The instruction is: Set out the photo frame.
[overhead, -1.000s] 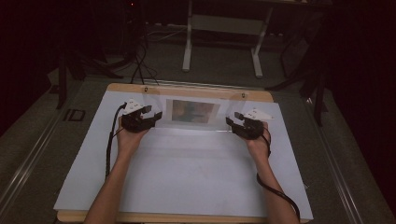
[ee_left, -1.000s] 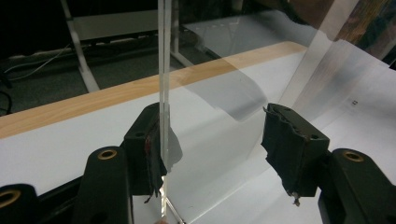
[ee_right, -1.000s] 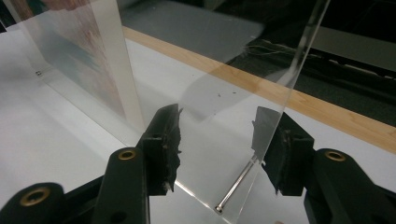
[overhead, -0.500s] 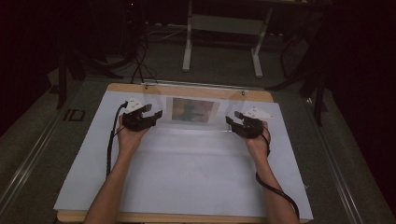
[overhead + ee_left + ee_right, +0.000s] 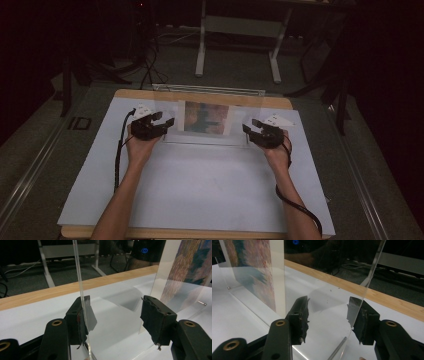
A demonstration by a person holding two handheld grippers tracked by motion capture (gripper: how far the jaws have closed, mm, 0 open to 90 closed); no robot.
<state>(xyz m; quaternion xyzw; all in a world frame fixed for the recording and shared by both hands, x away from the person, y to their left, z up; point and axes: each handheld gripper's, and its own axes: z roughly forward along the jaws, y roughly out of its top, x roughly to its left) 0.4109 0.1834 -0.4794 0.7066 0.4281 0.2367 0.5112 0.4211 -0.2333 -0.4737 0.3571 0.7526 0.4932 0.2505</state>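
**Clear frame held upright at both ends, neither grip closed**

The main risk is a tip or a slide. The clear acrylic frame (image 5: 207, 117) stands on edge at the far side of the white mat (image 5: 200, 190), and it is thin, smooth and hard to see, so a jaw that closes off-centre could push the sheet over instead of clamping it. If one side bites before the other, the frame could pivot and skate across the mat. The picture sheet (image 5: 206, 117) sandwiched in the middle could also shift if the panels flex (its fastening cannot be made out).

The left gripper (image 5: 113, 320) straddles the frame's left end: the sheet's edge lies against its left pad, while the right pad stands well clear, so the jaws are open. The right gripper (image 5: 330, 317) straddles the right end in the same way; the sheet's edge runs just beside its right pad, the left pad is apart from it, and the jaws are open too. In the high view the grippers sit at opposite ends of the frame, facing each other, just short of the table's wooden far edge (image 5: 150, 95).
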